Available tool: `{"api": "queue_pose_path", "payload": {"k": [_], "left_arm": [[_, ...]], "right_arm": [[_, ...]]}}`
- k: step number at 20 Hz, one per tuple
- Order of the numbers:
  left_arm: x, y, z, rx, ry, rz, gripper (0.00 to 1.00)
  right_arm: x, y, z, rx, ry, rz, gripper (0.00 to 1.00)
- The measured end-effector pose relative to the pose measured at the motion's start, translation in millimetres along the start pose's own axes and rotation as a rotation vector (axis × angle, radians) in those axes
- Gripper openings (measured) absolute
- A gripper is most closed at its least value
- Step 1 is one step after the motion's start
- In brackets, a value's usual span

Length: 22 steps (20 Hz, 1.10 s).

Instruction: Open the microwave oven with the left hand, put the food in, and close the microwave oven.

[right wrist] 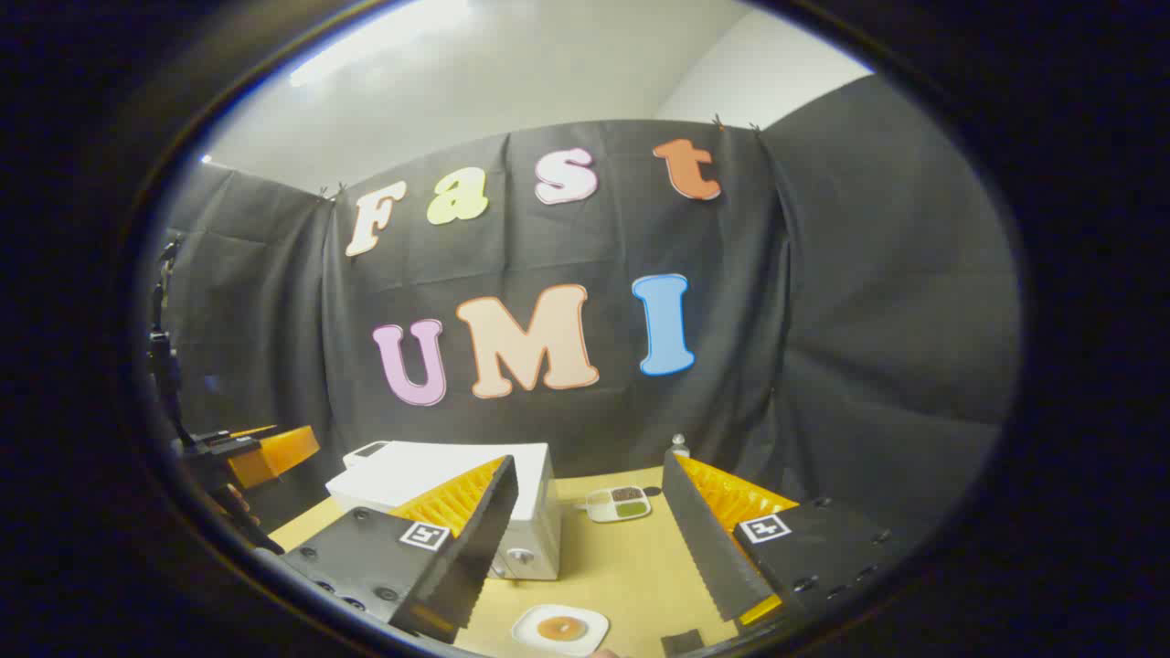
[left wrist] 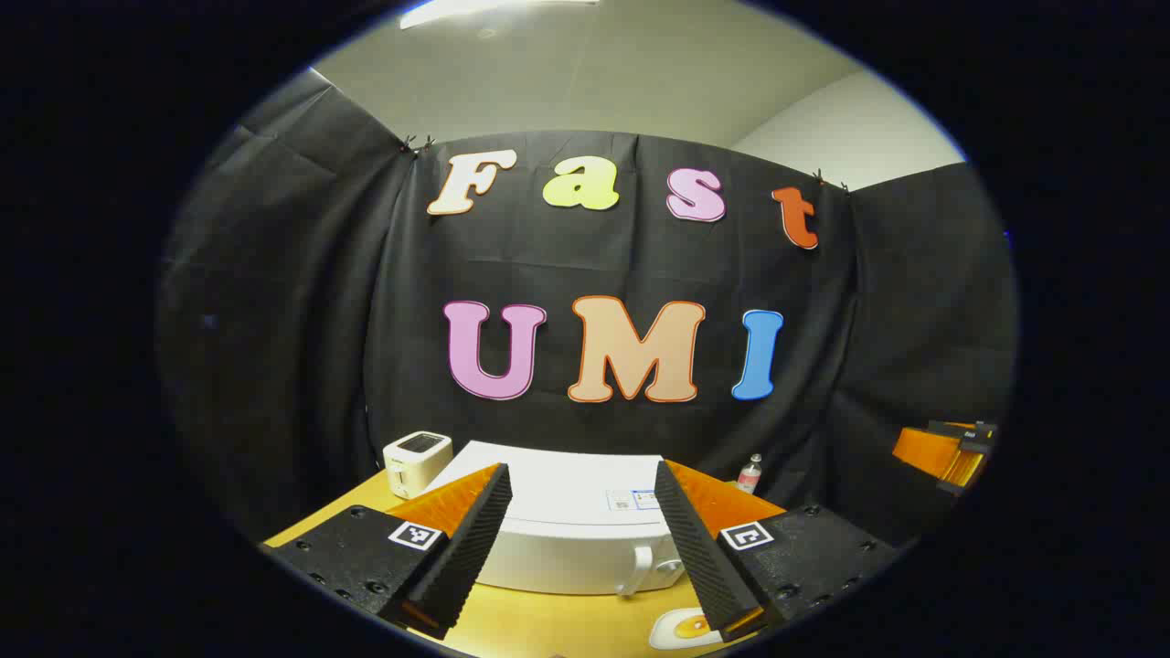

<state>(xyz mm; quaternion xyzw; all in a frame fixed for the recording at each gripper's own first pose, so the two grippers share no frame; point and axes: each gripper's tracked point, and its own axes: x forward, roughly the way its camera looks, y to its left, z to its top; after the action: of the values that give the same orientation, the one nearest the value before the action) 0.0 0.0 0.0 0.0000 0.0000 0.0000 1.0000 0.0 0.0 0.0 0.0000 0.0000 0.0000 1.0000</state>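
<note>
Your left gripper [left wrist: 585, 539] is wide open, holding nothing, above the closed white microwave oven [left wrist: 567, 525] on the table [left wrist: 548, 626]. Your right gripper [right wrist: 585, 548] is open too; the food plate [right wrist: 560, 629] lies below it, near the microwave.

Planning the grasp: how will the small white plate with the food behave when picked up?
The plate looks shallow and rigid, so probably hard to pinch flat off the table. The food sits loose on top and might slide if the plate is tilted.
</note>
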Motion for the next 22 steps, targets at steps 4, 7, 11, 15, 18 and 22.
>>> {"api": "queue_pose_path", "payload": {"k": [4,7,11,15,18,22], "left_arm": [[-8.3,23.6,10.4,0.069,-0.024,-0.046,0.95],[-4.0,25.0,14.5,0.096,-0.047,-0.078,0.92],[-2.4,17.4,10.9,0.074,-0.024,-0.095,0.95],[-3.2,16.1,14.9,0.013,0.004,-0.072,0.95],[-1.3,14.6,15.2,-0.016,0.012,-0.063,0.95],[1.9,12.2,15.1,-0.033,0.065,-0.065,0.95]], "right_arm": [[-11.0,26.6,4.5,-0.013,-0.020,-0.055,0.91],[-17.8,37.7,1.7,-0.017,-0.021,-0.078,0.91],[-14.1,38.9,-0.7,-0.027,-0.008,-0.069,0.91],[-5.4,21.8,0.5,-0.018,0.018,-0.053,0.92],[1.1,2.9,-1.3,-0.019,0.029,-0.047,0.91],[9.8,-20.4,-6.6,-0.037,0.044,-0.040,0.99]]}}
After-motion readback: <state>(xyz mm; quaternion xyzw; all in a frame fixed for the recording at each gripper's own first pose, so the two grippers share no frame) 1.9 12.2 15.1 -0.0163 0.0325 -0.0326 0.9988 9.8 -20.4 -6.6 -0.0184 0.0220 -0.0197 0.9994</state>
